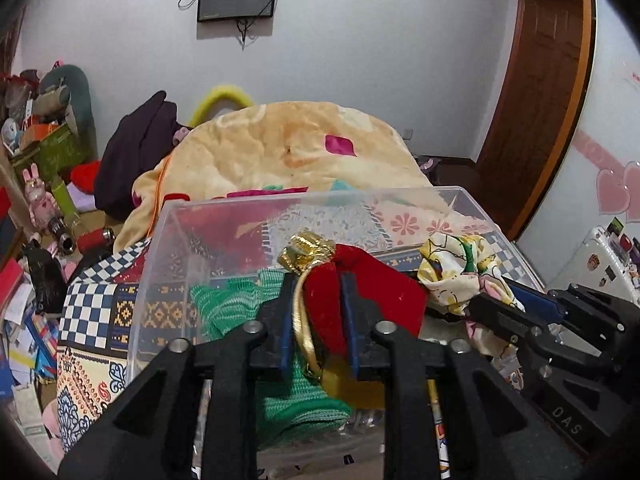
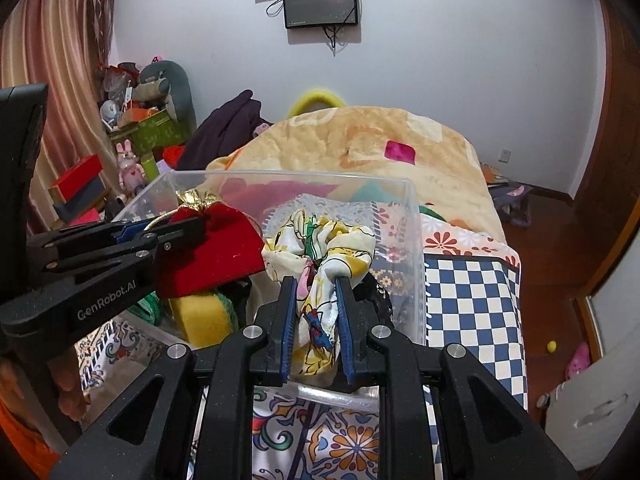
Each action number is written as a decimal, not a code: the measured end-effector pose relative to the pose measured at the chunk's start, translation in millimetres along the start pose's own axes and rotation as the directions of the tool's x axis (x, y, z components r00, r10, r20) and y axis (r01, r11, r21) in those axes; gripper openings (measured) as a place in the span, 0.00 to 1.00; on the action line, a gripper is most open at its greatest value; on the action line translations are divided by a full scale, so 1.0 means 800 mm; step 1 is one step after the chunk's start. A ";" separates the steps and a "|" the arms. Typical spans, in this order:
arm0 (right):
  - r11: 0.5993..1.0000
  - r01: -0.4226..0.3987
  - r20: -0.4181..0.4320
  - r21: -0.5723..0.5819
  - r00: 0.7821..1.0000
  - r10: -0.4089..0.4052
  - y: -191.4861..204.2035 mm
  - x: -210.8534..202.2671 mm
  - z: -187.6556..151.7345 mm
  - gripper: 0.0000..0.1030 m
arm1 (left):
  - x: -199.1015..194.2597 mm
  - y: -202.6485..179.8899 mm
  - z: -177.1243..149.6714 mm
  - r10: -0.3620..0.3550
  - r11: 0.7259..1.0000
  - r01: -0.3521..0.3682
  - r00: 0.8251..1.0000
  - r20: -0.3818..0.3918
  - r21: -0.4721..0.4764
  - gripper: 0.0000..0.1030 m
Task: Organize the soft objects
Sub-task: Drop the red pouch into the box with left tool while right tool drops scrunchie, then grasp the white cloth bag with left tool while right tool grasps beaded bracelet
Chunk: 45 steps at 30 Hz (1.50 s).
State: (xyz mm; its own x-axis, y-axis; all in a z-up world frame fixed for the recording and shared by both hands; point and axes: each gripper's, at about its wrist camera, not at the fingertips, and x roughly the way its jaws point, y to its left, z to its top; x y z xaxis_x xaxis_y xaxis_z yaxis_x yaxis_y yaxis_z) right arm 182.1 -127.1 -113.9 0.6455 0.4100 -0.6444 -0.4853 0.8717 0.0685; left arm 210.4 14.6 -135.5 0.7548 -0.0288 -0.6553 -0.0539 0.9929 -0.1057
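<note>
My left gripper (image 1: 318,280) is shut on a red velvet pouch (image 1: 384,300) with a gold top and gold cord, held over the clear plastic bin (image 1: 160,240). The same pouch (image 2: 216,252) and the left gripper (image 2: 188,228) show at the left of the right wrist view. My right gripper (image 2: 316,280) is shut on a cream patterned cloth scrunchie (image 2: 320,248), held over the bin (image 2: 416,248); it also shows in the left wrist view (image 1: 460,268). A green knitted item (image 1: 228,304) and a yellow sponge-like item (image 2: 204,316) lie inside the bin.
The bin sits on a patterned checkered blanket (image 2: 472,300) on a bed, in front of a folded orange quilt (image 1: 280,148). Dark clothing (image 1: 136,152) lies beyond. Cluttered boxes and toys (image 1: 44,152) stand at the left. A wooden door (image 1: 536,92) is at the right.
</note>
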 end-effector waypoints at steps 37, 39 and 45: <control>0.992 -0.084 -0.114 -0.099 0.991 0.072 0.047 -0.003 -0.086 0.69 | -0.095 0.015 -0.140 0.006 0.999 -0.002 0.996 -0.086 0.053 0.88; 0.990 -0.085 -0.134 -0.111 0.988 0.070 0.053 0.005 -0.089 0.69 | -0.088 0.019 -0.151 0.020 0.999 -0.015 0.994 -0.109 0.043 0.88; 0.991 -0.067 -0.138 -0.114 0.989 0.051 0.048 0.004 -0.089 0.68 | -0.086 0.038 -0.162 0.011 1.000 -0.014 0.992 -0.125 -0.021 0.88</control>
State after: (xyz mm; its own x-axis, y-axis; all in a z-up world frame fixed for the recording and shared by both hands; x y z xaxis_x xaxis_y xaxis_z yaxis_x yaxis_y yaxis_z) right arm 124.0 -111.4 -167.5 0.5320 0.4131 -0.7391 -0.5916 0.8059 0.0246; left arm 71.6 31.9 -190.5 0.6663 -0.0321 -0.7450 -0.0777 0.9906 -0.1123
